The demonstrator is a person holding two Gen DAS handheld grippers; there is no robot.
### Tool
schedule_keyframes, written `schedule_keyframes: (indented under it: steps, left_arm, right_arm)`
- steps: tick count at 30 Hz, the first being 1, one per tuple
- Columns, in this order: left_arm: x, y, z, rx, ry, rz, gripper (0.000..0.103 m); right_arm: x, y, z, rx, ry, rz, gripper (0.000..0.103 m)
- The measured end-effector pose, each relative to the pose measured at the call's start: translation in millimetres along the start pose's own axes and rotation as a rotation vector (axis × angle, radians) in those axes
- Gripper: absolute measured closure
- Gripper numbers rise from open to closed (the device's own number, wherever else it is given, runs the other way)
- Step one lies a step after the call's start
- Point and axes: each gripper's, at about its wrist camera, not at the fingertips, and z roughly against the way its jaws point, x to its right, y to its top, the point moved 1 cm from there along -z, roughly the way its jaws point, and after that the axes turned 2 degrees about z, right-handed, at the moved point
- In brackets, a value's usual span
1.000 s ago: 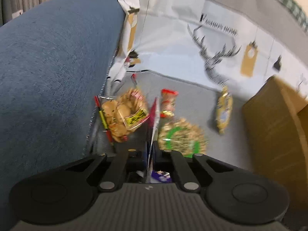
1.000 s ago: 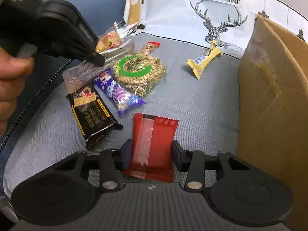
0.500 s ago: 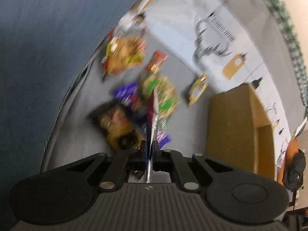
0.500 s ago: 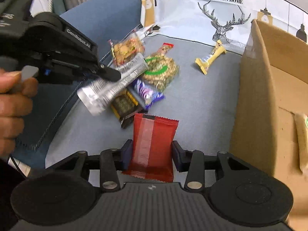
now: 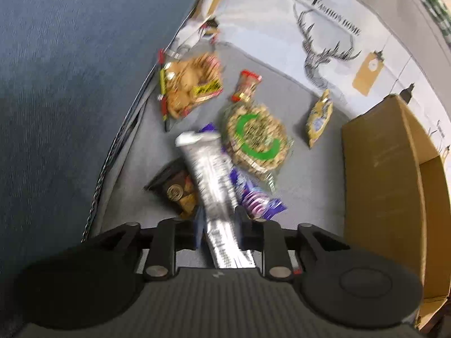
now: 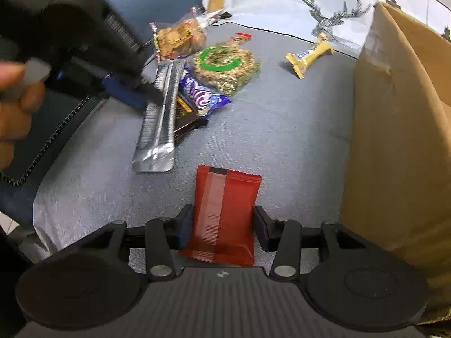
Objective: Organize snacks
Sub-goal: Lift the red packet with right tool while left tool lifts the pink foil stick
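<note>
Left gripper (image 5: 218, 229) jaws opening, silver packet (image 5: 210, 180) between, contact unclear through blur. Right gripper (image 6: 222, 225) jaws opening around red packet (image 6: 225, 211). Black packet (image 5: 176, 190) half hidden beneath silver one. Cardboard box (image 6: 394, 140) at right, cut off.

I see a silver packet (image 6: 160, 112) with black print, a red packet (image 6: 224, 214) with a paler stripe, a purple swirled wrapper (image 6: 201, 94), a green-ringed bag (image 5: 255, 138), a yellow wrapper (image 6: 308, 55), a brown box (image 6: 400, 129) and grey cloth (image 6: 282, 118).
</note>
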Motion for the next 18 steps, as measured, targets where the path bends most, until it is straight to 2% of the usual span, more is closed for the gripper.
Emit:
schedule_keyframes:
  steps: [2, 7, 11, 14, 18]
  left_arm:
    - [4, 0, 1, 0.011, 0.003, -0.002, 0.066]
    - [9, -1, -12, -0.010, 0.067, 0.001, 0.066]
    - [14, 1, -16, 0.009, 0.100, -0.005, 0.056]
    - [21, 2, -21, 0.018, 0.131, -0.043, 0.048]
    - [32, 0, -26, 0.033, 0.174, -0.127, 0.048]
  right_arm:
    - [-2, 0, 0, 0.002, -0.008, 0.010, 0.055]
    - [-2, 0, 0, 0.001, -0.006, 0.013, 0.054]
    - [-2, 0, -1, 0.001, -0.008, 0.025, 0.054]
    - [-1, -1, -1, 0.002, -0.008, 0.026, 0.053]
    - [-1, -1, -1, 0.003, -0.008, 0.026, 0.053]
